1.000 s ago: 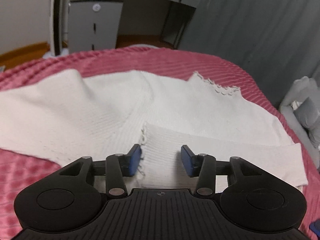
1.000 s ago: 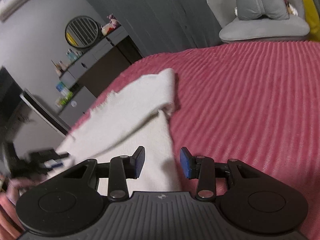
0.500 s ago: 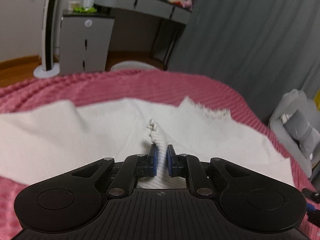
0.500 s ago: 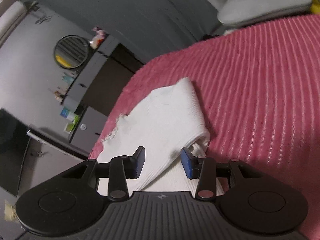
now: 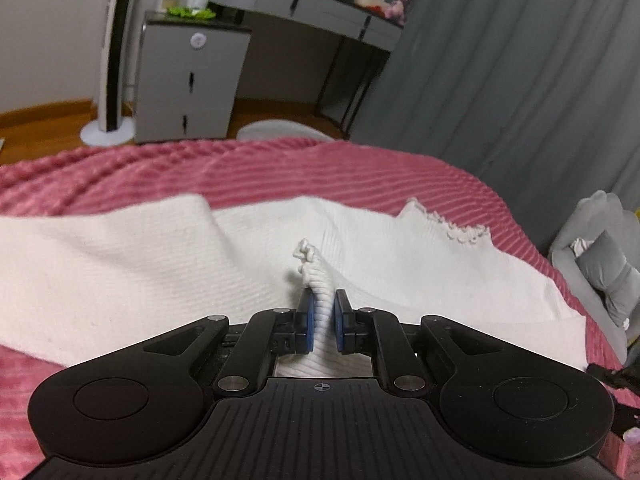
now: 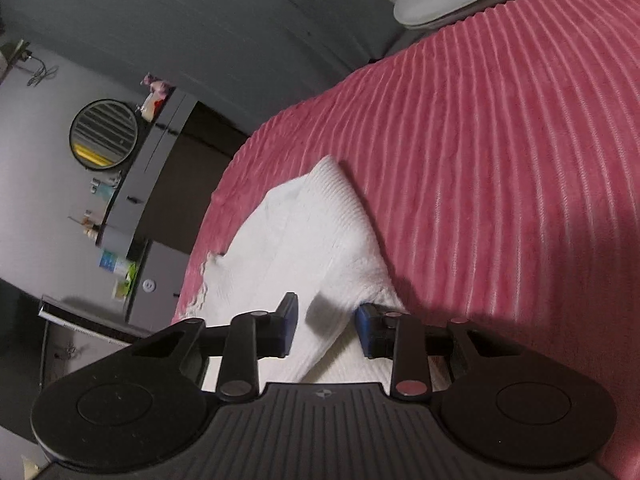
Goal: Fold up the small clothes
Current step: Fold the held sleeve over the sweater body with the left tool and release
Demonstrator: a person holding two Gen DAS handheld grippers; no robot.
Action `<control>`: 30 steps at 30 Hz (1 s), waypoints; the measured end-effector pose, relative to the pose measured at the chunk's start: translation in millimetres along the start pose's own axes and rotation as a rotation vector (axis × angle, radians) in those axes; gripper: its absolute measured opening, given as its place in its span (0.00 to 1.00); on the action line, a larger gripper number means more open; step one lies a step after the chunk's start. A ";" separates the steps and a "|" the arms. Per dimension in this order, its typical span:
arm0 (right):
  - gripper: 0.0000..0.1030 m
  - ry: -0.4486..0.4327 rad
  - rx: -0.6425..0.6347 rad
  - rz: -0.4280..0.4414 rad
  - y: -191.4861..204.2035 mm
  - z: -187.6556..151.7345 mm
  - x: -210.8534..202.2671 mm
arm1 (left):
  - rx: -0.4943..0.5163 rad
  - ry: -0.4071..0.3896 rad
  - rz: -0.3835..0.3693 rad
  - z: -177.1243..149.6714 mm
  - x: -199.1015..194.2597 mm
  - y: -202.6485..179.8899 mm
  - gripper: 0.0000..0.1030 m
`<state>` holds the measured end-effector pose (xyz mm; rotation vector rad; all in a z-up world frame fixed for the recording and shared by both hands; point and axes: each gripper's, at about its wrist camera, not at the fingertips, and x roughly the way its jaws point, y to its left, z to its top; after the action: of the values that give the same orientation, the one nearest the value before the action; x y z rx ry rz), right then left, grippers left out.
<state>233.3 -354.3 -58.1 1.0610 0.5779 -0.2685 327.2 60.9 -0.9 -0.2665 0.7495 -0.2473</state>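
left gripper (image 5: 321,322): jaws clenched on a pinched ridge of the white knit garment (image 5: 120,264), fabric bunched up betw. the blue pads. right gripper (image 6: 325,326): jaws released, spread w/ a folded garment edge lying betw. them. garment lies spread on the pink ribbed bed cover (image 6: 500,160).

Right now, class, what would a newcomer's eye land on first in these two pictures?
First, the white knitted garment spread across the ribbed pink bedspread. Next, the left claw shut on a pinched ridge of its fabric at centre. In the right wrist view, the right claw gapes open over a folded corner.
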 end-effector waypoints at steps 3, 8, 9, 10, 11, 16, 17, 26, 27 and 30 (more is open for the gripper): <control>0.07 -0.039 -0.060 -0.032 1.2 0.4 -0.5 | -0.025 0.018 -0.035 -2.2 1.2 2.4 0.12; 0.05 -0.066 -0.047 -0.064 -12.0 4.8 1.9 | 0.021 0.049 0.002 -6.9 13.1 3.0 0.12; 0.05 -0.059 -0.073 -0.075 -13.0 2.5 4.0 | 0.015 0.065 0.006 -8.7 16.3 5.4 0.12; 0.05 -0.054 -0.117 -0.080 -12.1 0.2 4.7 | 0.006 0.067 -0.002 -10.8 16.2 8.4 0.13; 0.05 -0.048 -0.165 -0.087 -8.6 -1.9 3.7 | 0.006 0.061 -0.004 -11.7 14.0 9.8 0.16; 0.13 -0.032 -0.283 -0.095 7.4 -4.3 -26.6 | -0.024 0.040 -0.006 -6.4 -0.7 17.5 0.16; 0.16 -0.054 -0.310 -0.106 10.7 -5.6 -33.0 | -0.035 0.042 -0.014 -6.4 -1.5 18.9 0.17; 0.17 -0.102 -0.475 -0.108 44.4 -17.9 -30.4 | -0.031 0.082 -0.046 -17.5 4.6 14.5 0.16; 0.17 -0.099 -0.480 -0.107 46.2 -17.8 -27.5 | -0.035 0.085 -0.053 -17.1 4.9 15.1 0.14; 0.16 -0.077 -0.535 -0.108 54.8 -24.5 -13.8 | -0.046 0.074 -0.060 -16.6 3.9 16.7 0.11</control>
<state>240.2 -307.7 -18.4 0.5019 0.5956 -0.2302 320.4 72.8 -20.4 -0.3254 0.8219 -0.2984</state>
